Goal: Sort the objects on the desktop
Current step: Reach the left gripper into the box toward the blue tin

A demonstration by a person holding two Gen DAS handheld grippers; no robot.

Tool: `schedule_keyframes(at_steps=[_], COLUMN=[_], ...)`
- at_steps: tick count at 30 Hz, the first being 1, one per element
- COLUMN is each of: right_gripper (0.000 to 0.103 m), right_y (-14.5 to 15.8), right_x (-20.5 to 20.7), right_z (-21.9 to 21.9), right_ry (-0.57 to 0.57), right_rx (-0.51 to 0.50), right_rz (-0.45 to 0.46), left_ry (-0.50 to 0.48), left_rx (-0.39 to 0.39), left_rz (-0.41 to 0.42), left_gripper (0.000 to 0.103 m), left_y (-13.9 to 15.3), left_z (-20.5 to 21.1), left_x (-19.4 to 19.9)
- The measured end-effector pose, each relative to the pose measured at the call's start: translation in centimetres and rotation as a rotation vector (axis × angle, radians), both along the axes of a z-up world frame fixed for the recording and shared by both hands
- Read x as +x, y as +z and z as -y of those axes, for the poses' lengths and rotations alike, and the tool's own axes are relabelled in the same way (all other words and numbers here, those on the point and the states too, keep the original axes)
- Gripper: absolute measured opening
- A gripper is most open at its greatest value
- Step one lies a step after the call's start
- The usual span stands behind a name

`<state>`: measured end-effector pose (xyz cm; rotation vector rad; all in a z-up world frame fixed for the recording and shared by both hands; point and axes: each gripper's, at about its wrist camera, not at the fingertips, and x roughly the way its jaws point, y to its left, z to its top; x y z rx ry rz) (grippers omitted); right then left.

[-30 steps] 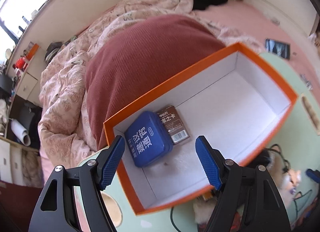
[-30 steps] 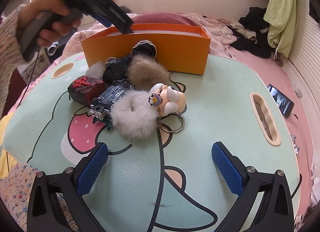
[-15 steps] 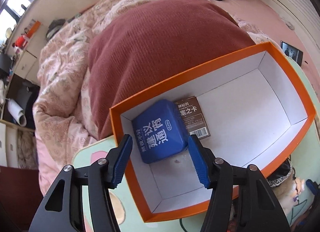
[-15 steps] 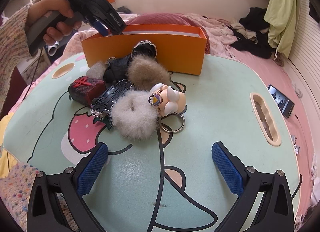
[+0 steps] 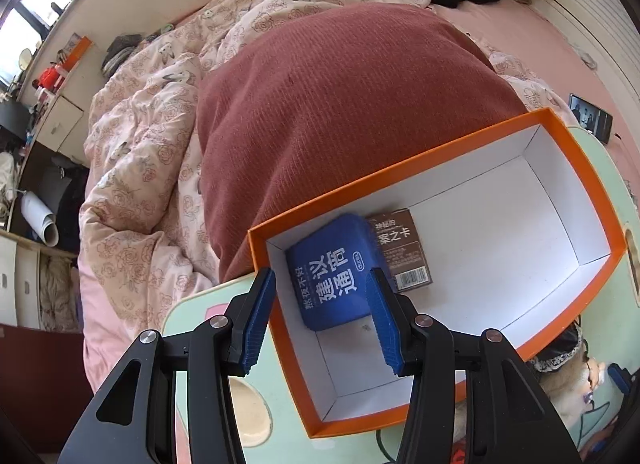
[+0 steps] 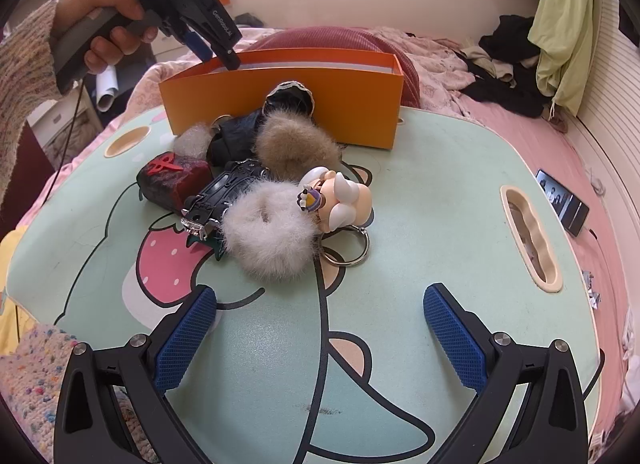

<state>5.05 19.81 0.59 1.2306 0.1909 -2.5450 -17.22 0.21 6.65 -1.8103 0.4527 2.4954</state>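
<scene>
Only overhead: blue tin (image 5: pixel 335 272) inside box (image 5: pixel 440 151)

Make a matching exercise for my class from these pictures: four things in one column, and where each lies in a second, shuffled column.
Things
1. blue tin
2. brown card pack
3. white fluffy scrunchie
4. phone

Places
A. on the pink bed sheet, off the table
B. on the table, touching the figure keychain
C. inside the orange box, in the corner near the left gripper
D. inside the orange box, partly under the blue tin

Pairs: 1-C, 2-D, 3-B, 4-A
</scene>
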Motion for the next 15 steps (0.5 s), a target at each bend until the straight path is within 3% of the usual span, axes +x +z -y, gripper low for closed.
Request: schedule_keyframes(at_steps=[4,10,15], right_gripper=[0.103,0.103,0.103], right_y=[0.0,0.0,0.0], right_x=[0.0,0.0,0.0], right_z=[0.0,0.0,0.1], right_ry=[0.000,0.001,0.001], right_rx=[0.000,-0.001,-0.001], right_rz=[0.000,0.000,-0.001], left_ry=[0.006,0.018,0.055], left_rx=[0.050,-0.042,0.005], left_rz=[0.025,0.082,0.099], left_gripper=[0.048,0.049,0.049], left_y=[-0.7,-3.5,-3.1], left_z=[-0.8,-2.0,-0.8], left_x=[-0.3,-1.3,-1.7])
